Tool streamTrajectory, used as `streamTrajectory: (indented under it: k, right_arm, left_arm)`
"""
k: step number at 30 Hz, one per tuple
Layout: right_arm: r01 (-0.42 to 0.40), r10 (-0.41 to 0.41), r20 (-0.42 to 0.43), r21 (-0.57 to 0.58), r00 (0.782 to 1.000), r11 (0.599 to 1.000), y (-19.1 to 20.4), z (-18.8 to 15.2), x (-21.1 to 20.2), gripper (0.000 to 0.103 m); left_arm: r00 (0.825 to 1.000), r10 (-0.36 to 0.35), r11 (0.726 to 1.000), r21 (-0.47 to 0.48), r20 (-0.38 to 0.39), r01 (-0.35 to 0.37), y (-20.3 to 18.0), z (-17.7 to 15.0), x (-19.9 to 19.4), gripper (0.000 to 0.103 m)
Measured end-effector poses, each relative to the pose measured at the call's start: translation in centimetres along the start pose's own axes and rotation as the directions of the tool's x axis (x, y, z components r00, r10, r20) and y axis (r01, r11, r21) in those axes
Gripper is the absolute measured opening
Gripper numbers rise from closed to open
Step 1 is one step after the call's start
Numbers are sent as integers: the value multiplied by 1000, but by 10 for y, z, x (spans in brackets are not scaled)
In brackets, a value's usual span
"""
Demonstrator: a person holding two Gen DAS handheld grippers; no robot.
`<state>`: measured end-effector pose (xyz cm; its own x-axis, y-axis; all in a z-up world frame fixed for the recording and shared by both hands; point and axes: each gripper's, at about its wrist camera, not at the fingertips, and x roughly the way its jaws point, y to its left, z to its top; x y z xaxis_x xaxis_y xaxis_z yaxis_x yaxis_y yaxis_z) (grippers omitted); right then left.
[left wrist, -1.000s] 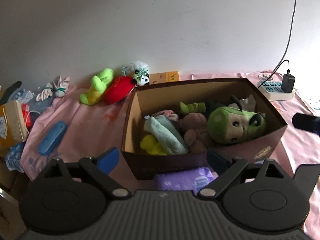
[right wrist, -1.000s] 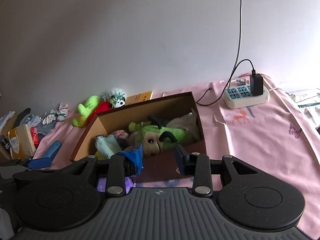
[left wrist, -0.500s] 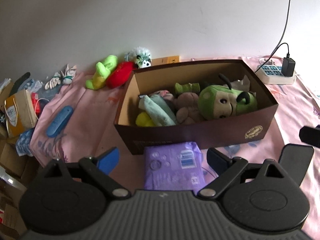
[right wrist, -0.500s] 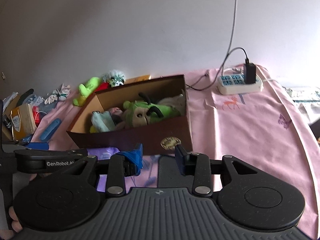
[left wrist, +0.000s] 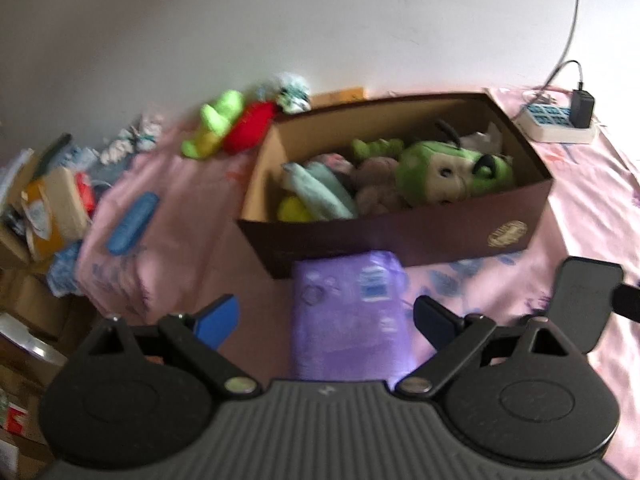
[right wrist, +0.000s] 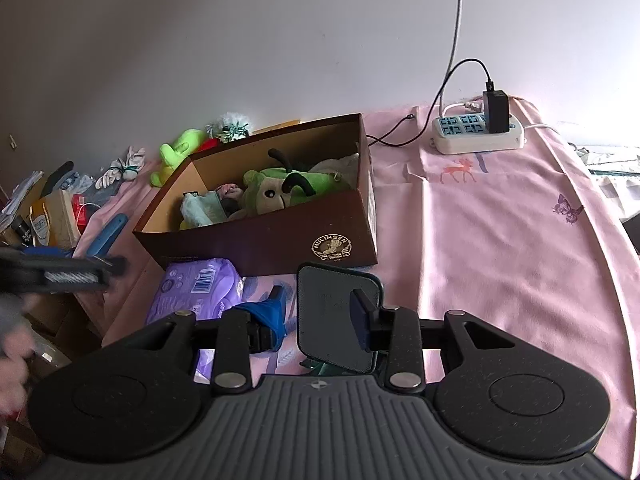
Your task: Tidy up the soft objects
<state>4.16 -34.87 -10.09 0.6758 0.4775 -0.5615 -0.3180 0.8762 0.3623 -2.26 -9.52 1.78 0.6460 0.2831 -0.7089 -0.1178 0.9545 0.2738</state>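
In the left wrist view the left gripper (left wrist: 326, 316) hangs with its jaws spread wide and nothing between them, one matte black finger and one tipped in blue. Directly ahead at 12 o'clock lies a soft, crinkly purple plastic pack (left wrist: 348, 312), rectangular and slightly puffed, touching the near wall of a dark brown rectangular cardboard box (left wrist: 400, 236) with a gold round emblem. Inside the box sit a plush green round-headed toy with black antennae (left wrist: 452, 172), a brownish plush toy (left wrist: 374, 184) and a folded pale mint cloth (left wrist: 320, 188). At 10 o'clock, on the pink printed cloth (left wrist: 180, 220) that covers the surface, lie a lime-green plush toy (left wrist: 216, 124) and a red plush toy (left wrist: 250, 130), touching each other, with a fuzzy white toy (left wrist: 294, 92) just behind. A flat blue oblong object (left wrist: 132, 222) lies at 9 o'clock. A dark flat rounded-square pad (left wrist: 584, 304) shows at 3 o'clock.

In the right wrist view the right gripper (right wrist: 316, 320) is part open and grips nothing; the same dark pad (right wrist: 340, 316) lies on the cloth beneath its fingers, with a scrap of blue on the left finger. The box (right wrist: 280, 236) stands at 11 o'clock, the purple pack (right wrist: 196, 292) at 10 o'clock against it. A white power strip with blue sockets (right wrist: 478, 134) and a black plug lies at 1 o'clock.
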Motion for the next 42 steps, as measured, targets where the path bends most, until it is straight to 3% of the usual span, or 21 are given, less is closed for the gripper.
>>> streamTrajectory:
  k: [6, 11, 14, 19, 26, 34, 42]
  right_arm:
    - [1, -2, 19, 20, 1000, 1000, 2, 15, -2, 18]
    - [-2, 2, 62, 5, 998, 1000, 16, 42, -9, 18]
    - [2, -1, 102, -4, 995, 1000, 26, 58, -12, 18]
    - [18, -16, 130, -17, 991, 1000, 43, 68, -4, 18]
    - [75, -77, 103, 22, 992, 997, 53, 62, 20, 18]
    - [130, -130, 129, 10, 983, 991, 66, 67, 34, 18]
    - [190, -182, 133, -51, 974, 980, 73, 72, 49, 16]
  left_arm:
    - [993, 89, 995, 29, 82, -91, 37, 19, -20, 94]
    - [976, 130, 989, 52, 177, -142, 64, 45, -37, 94]
    - [966, 126, 989, 46, 227, -139, 81, 64, -47, 94]
    - [966, 54, 997, 39, 254, -66, 94, 84, -48, 94]
    - [980, -68, 998, 27, 185, 64, 80, 81, -10, 94]
    - [986, -118, 993, 25, 119, 116, 65, 83, 28, 94]
    - [982, -152, 988, 26, 110, 150, 62, 92, 55, 94]
